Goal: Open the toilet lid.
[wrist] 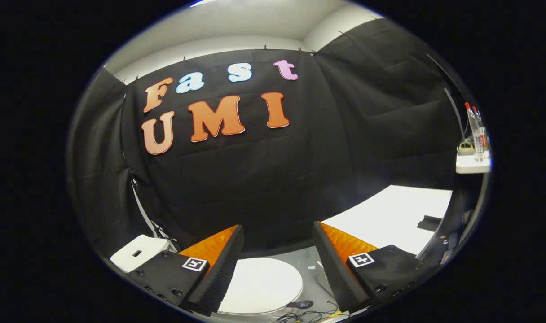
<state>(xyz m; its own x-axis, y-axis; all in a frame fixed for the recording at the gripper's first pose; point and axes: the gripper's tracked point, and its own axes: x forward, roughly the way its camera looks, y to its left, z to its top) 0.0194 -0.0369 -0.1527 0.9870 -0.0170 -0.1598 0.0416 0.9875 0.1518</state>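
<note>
- We hold the hand-held gripper (277,251) released, its two fingers spread wide apart and pressing on nothing; it hangs above the work, pointed more at the black cloth wall (264,179) than down
- The smooth white oval toilet lid (261,285) lies flat and closed below, seen through the gap between the fingers and nearer the left one; it sits on a pale grey floor panel (311,264); we judge the lift has not begun
- What could go wrong: the lid's front edge is hidden low in the view, so we may come down on the flat top and slide off the glossy plastic; with the fingers this far apart, a careless descent could straddle the lid and knock its side instead of catching the rim
- The tangle of thin dark cables (300,316) just beside the lid could snag a finger as we reach under the edge
- Count: one lid; one gripper with two fingers; two square black-and-white markers, one on each finger base; one small white block with a slot (140,253) beyond the left finger; one white shelf (470,166) far right carrying two clear bottles with red caps (477,130), as far as we can tell
</note>
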